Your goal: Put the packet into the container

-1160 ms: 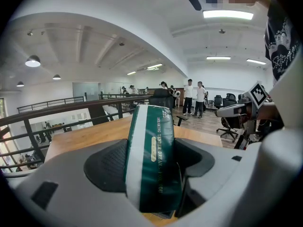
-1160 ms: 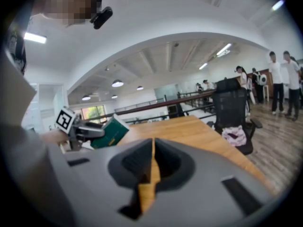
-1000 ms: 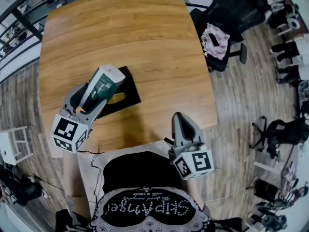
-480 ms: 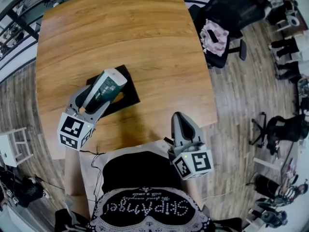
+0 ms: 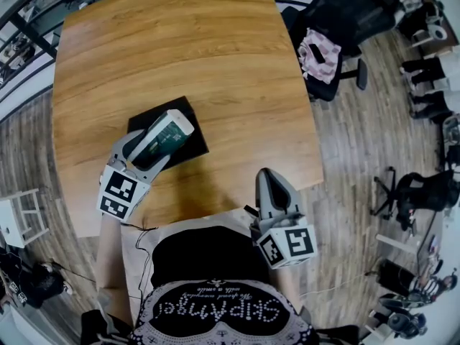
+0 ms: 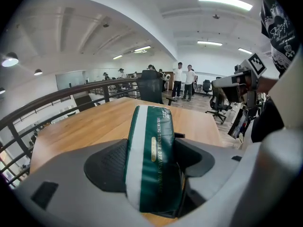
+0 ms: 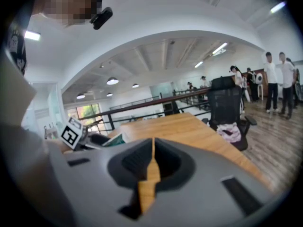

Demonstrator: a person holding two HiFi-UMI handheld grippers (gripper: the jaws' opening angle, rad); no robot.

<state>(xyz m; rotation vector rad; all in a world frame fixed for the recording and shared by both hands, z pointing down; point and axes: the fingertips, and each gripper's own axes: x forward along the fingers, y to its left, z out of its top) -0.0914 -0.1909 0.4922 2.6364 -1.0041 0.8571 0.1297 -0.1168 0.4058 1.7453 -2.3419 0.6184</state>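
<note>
Plastic, grey and matte, forms both grippers, each ending in a cube with black-and-white square markers. Nearest the person's black printed shirt (image 5: 215, 293), the right gripper (image 5: 264, 172) hangs over the near edge of the table (image 5: 180, 42). Its ribbed dark pads are pressed together, with only a thin slit of wood showing between them and nothing held.

A little farther out, the left gripper (image 5: 152, 149) is clamped on the packet (image 6: 151, 160), its textured black pads squeezing both sides. The packet is a plump, pillow-shaped pouch of glossy dark green film. A broad white stripe runs down its length beside a line of small gold lettering. It tilts up and away from the person, over the container (image 5: 195, 144), a low, black, roughly square tray lying flat on the table. Whether the packet touches the tray cannot be told.

The table is warm honey-coloured wood with long straight grain and rounded corners. Beyond its right edge stands a black office chair (image 5: 345, 13) with a pink-and-white cloth (image 5: 320, 56) on its seat, on a grey plank floor.
</note>
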